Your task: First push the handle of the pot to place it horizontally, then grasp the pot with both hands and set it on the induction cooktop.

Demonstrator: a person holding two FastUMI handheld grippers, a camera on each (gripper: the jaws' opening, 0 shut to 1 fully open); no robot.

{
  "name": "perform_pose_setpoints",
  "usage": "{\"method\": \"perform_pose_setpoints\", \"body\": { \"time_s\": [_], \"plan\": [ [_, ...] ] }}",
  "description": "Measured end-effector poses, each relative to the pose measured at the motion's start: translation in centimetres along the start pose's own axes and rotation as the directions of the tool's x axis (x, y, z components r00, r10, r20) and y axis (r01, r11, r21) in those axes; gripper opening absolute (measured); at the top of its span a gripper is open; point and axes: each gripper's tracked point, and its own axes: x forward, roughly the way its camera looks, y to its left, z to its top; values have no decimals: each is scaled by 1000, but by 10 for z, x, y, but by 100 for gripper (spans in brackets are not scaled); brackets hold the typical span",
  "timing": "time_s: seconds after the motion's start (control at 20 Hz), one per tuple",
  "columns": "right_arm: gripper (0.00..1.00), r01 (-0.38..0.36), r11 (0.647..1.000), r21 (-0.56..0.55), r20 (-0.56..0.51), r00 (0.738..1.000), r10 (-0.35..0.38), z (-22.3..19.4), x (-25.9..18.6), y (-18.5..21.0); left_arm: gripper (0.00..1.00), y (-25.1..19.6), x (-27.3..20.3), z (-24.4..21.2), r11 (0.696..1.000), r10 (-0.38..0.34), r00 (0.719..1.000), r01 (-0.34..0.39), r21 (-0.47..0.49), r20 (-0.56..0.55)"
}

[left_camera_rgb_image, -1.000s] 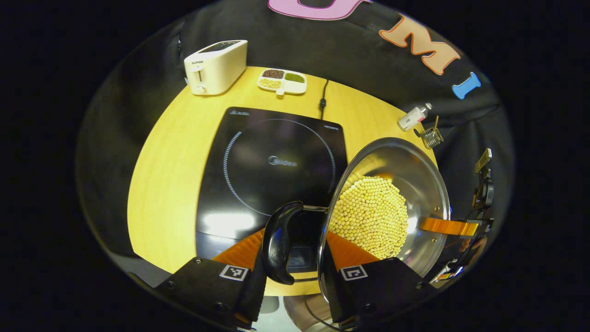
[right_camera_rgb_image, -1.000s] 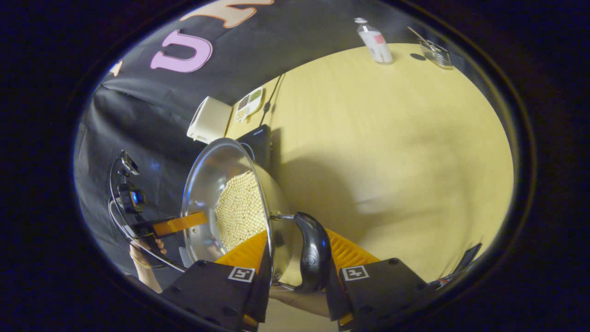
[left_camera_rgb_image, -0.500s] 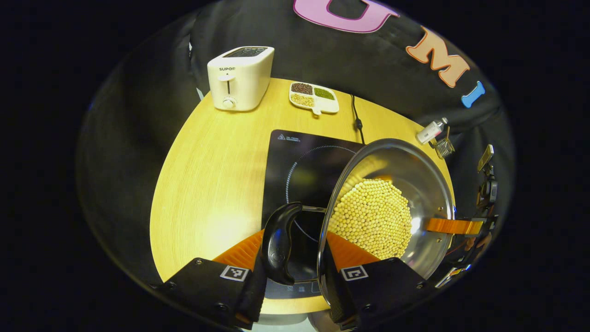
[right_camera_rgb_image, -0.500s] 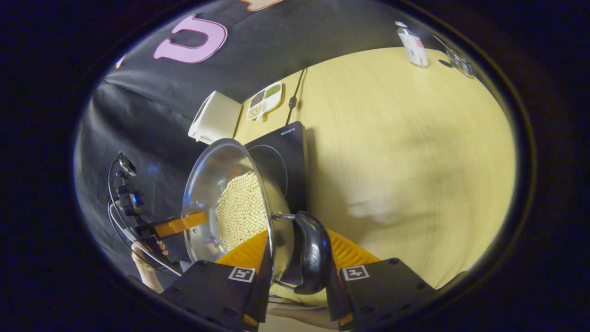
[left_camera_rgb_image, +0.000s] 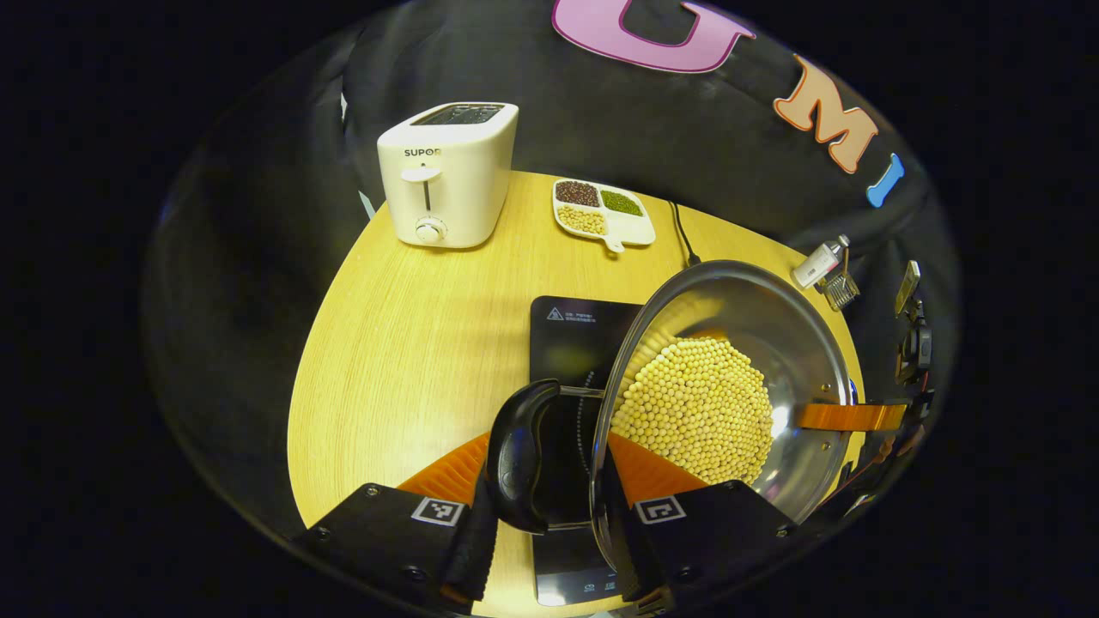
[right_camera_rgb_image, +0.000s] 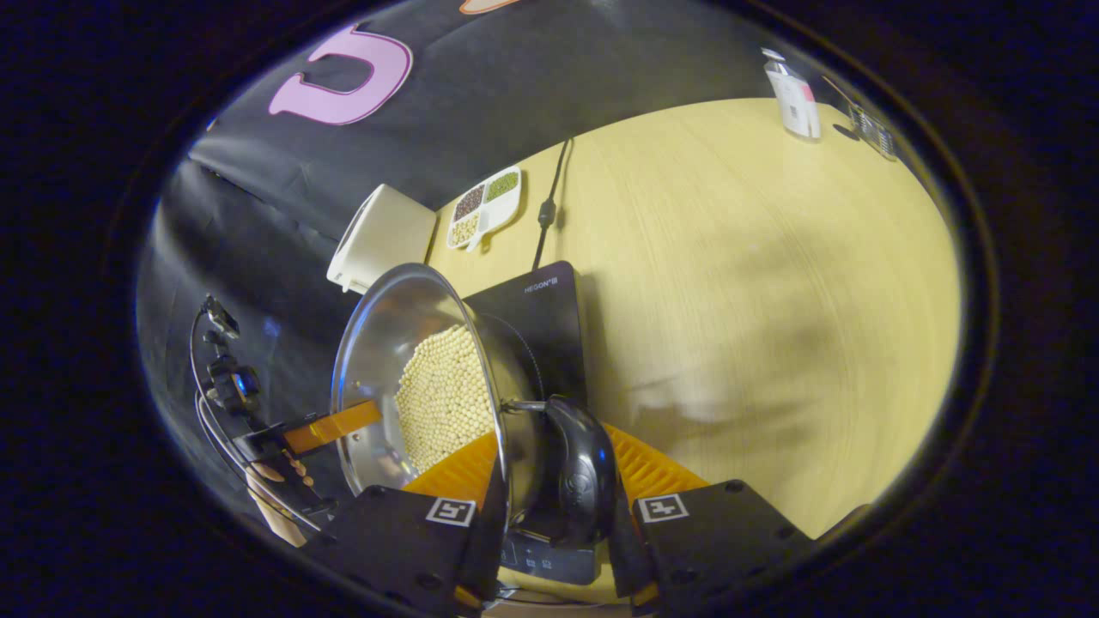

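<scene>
A steel pot (left_camera_rgb_image: 738,287) with yellow beans (left_camera_rgb_image: 697,410) in it hangs tilted in both views, held between the two grippers. My left gripper (left_camera_rgb_image: 549,468) is shut on the pot's black side handle (left_camera_rgb_image: 515,455), one finger outside the handle and one inside the pot wall. My right gripper (right_camera_rgb_image: 549,468) grips the opposite black handle (right_camera_rgb_image: 584,472) the same way. Beneath the pot lies the black induction cooktop (left_camera_rgb_image: 573,326), with part of it hidden by the pot. The pot (right_camera_rgb_image: 386,326) covers the cooktop's (right_camera_rgb_image: 541,305) left part in the right gripper view. A hand (right_camera_rgb_image: 275,476) holds the far gripper.
On the round wooden table (left_camera_rgb_image: 403,343), a white toaster (left_camera_rgb_image: 446,176) and a divided dish of beans (left_camera_rgb_image: 601,210) stand at the back. A black cable (left_camera_rgb_image: 683,242) runs behind the cooktop. A small bottle (left_camera_rgb_image: 820,262) and a wire holder (left_camera_rgb_image: 841,290) sit at the right edge.
Both grippers have carried the pot leftward across the table, so it now hangs over the cooktop. Their hold on the handles is the same.
</scene>
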Motion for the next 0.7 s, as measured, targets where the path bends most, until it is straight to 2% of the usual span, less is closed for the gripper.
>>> {"method": "perform_pose_setpoints", "body": {
  "time_s": [0.35, 0.4, 0.45, 0.6, 0.65, 0.7],
  "plan": [
    [54, 1, 1000, 8, -17, 1000, 0, -2, 4, 3, 58, 11, 17, 7, 999, 3, 1000, -3, 41, -1],
    [48, -2, 1000, 5, -14, 1000, 2, -1, 4, 3, 59, 10, 16, 7, 999, 2, 1000, -2, 44, -1],
    [54, -4, 1000, 3, -14, 1000, 4, -2, 4, 2, 60, 10, 16, 7, 999, 0, 1000, 0, 43, 1],
    [54, -4, 1000, 7, -18, 1000, 4, -1, 4, 2, 60, 11, 17, 6, 999, -2, 1000, 2, 40, 0],
    [48, -4, 1000, 7, -19, 1000, 4, -2, 4, 2, 60, 11, 17, 5, 999, -2, 1000, 2, 37, -2],
    [54, -5, 1000, 7, -17, 1000, 5, -1, 5, 3, 60, 10, 17, 6, 999, -2, 1000, 2, 33, 0]
  ]
}}
